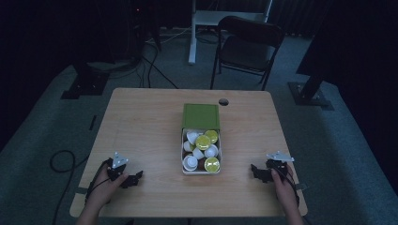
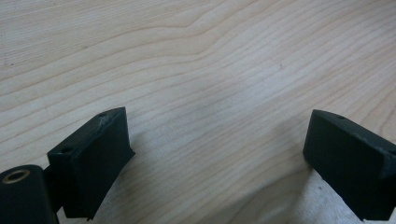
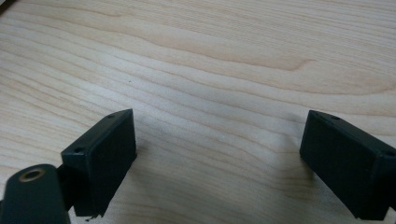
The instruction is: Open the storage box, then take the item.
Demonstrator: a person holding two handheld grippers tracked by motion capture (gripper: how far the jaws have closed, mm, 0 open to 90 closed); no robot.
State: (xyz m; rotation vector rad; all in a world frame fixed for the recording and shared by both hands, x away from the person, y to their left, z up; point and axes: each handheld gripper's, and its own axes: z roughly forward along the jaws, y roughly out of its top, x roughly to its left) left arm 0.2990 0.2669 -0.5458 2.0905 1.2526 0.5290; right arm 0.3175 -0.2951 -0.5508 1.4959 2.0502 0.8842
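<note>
Two grippers, left point(image 1: 136, 177) and right point(image 1: 255, 169), rest fingers spread and empty on my bench point(image 1: 141, 122); dim light blurs the box's point(image 1: 201, 116) cups point(image 1: 191, 162).

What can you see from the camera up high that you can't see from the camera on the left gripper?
The high view shows a white box with a green lid, holding green-topped and white cups, plus both hands, the right gripper, a chair and the floor. The left gripper view gives a close look at two black fingertips standing wide apart with nothing between them, and at the wood grain. Both show the left gripper and the wooden table.
</note>
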